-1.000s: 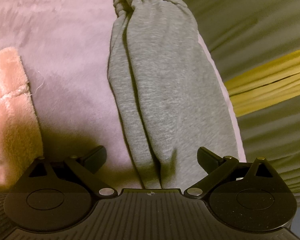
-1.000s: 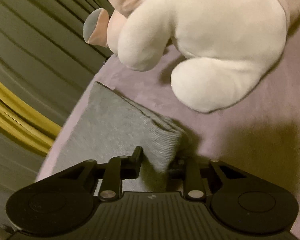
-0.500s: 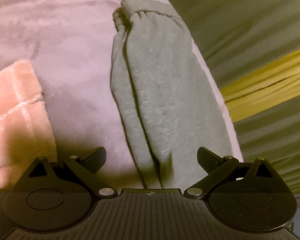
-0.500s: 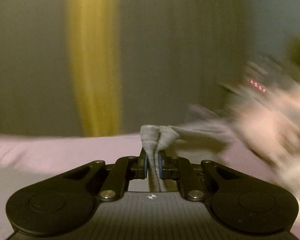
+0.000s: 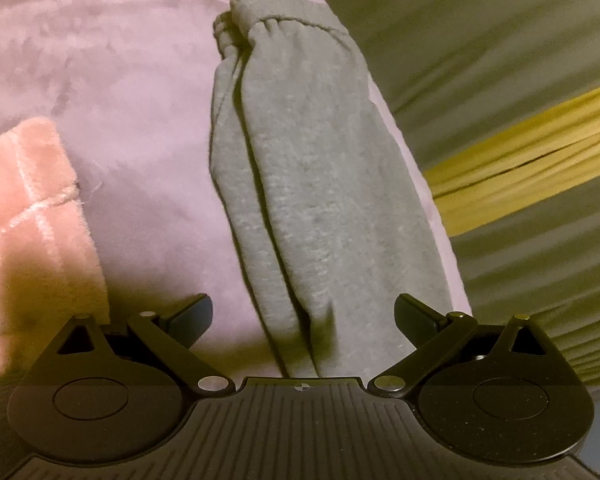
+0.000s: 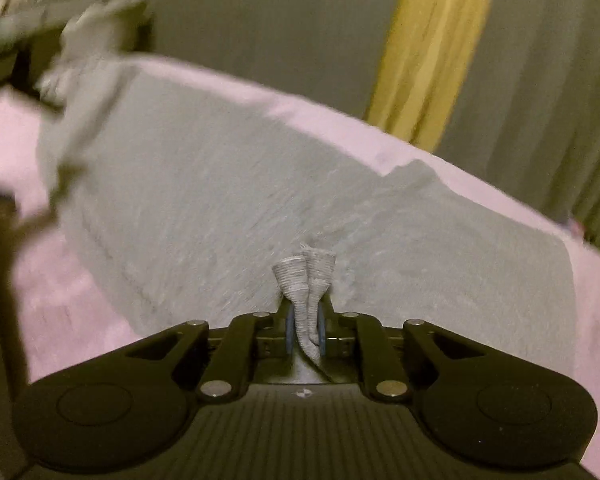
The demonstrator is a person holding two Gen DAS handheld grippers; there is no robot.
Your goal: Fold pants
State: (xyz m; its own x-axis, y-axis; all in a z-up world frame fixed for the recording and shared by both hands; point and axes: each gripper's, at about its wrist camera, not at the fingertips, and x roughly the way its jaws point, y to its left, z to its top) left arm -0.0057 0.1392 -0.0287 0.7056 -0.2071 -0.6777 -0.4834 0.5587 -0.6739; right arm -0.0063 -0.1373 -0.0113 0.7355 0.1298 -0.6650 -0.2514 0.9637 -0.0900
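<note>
Grey pants (image 5: pixel 324 184) lying lengthwise on a pink bed (image 5: pixel 132 80), one end pinched and lifted for a fold.

The right gripper (image 6: pixel 305 330) has its jaws closed on a thin bunch of ribbed cuff; so slim a pinch may slip, or carry one layer only and skew the fold. The left gripper (image 5: pixel 303 314) hovers with jaws wide apart, holding nothing. Motion blur obscures the far left of the right wrist view; the pants' near end is hidden below the left gripper.

A home bedroom: plush lilac bedspread (image 5: pixel 120 92), draped curtains (image 6: pixel 440 40).
</note>
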